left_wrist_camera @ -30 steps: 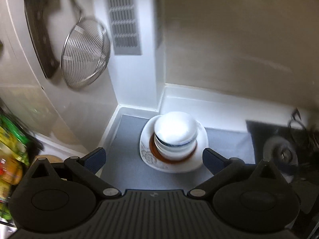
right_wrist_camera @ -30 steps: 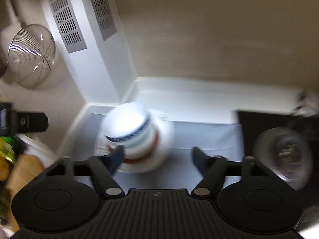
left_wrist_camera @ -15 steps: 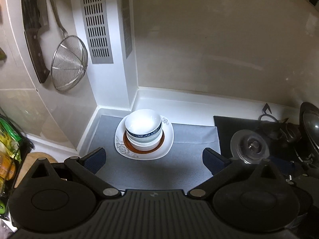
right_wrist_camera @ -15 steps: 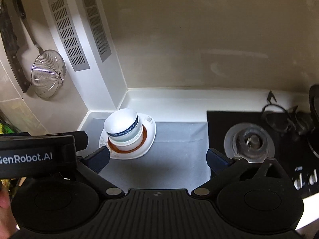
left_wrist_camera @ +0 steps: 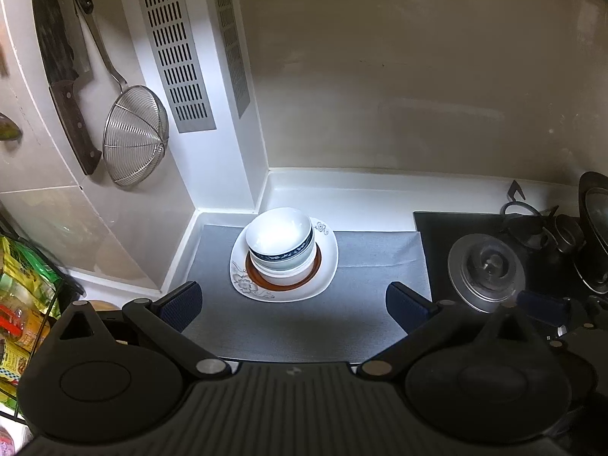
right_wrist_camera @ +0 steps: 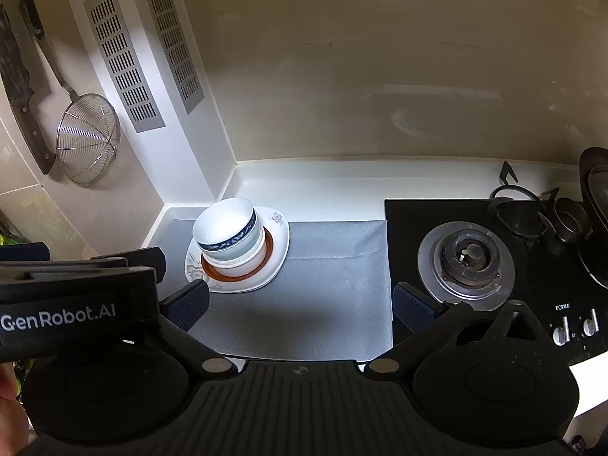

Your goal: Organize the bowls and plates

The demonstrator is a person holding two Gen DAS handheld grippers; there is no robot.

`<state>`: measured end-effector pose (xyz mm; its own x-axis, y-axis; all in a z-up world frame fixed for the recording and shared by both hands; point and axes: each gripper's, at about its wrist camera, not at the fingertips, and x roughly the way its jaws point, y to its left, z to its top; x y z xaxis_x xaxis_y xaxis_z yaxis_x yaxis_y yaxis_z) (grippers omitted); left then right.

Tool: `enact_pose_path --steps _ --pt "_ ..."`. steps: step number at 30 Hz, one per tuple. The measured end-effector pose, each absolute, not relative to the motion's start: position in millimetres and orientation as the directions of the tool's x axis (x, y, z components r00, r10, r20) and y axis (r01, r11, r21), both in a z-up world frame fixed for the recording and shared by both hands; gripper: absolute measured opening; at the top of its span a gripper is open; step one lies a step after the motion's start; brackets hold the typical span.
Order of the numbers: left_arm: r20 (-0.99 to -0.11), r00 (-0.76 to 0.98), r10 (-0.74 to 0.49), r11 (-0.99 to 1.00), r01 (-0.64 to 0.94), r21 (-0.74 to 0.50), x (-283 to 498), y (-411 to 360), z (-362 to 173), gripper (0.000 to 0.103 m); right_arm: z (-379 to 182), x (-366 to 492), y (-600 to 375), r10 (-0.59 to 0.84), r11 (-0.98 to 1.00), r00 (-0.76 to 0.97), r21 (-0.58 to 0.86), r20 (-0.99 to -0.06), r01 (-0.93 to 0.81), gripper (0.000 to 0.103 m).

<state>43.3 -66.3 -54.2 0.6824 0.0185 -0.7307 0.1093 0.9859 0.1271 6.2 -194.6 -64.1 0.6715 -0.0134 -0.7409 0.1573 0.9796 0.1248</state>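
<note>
A stack of bowls (left_wrist_camera: 280, 241), the top one white with a blue band, sits on a brown-rimmed plate on a white flowered plate (left_wrist_camera: 326, 266). The stack rests on a grey mat (left_wrist_camera: 304, 323) in the counter corner. It also shows in the right wrist view (right_wrist_camera: 228, 233). My left gripper (left_wrist_camera: 292, 306) is open and empty, held back above the mat in front of the stack. My right gripper (right_wrist_camera: 300, 304) is open and empty, to the right of the stack. The left gripper's body (right_wrist_camera: 76, 296) shows at the left of the right wrist view.
A gas hob (right_wrist_camera: 467, 262) with a burner lies right of the mat, with a dark pan (right_wrist_camera: 592, 224) at the far right. A cleaver (left_wrist_camera: 64, 76) and wire skimmer (left_wrist_camera: 135, 140) hang on the left wall. A rack of packets (left_wrist_camera: 19, 304) stands at the left.
Both grippers have pulled back and up from the stack, so it looks smaller and farther away. The stack has not moved. Both grippers stay open.
</note>
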Motion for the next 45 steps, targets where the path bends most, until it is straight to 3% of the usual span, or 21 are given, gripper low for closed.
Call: enact_pose_path --steps 45 --pt "-0.752 0.659 0.012 0.985 0.122 0.122 37.2 -62.9 -61.4 0.103 -70.7 -1.8 -198.2 0.008 0.977 0.651 0.144 -0.759 0.156 0.102"
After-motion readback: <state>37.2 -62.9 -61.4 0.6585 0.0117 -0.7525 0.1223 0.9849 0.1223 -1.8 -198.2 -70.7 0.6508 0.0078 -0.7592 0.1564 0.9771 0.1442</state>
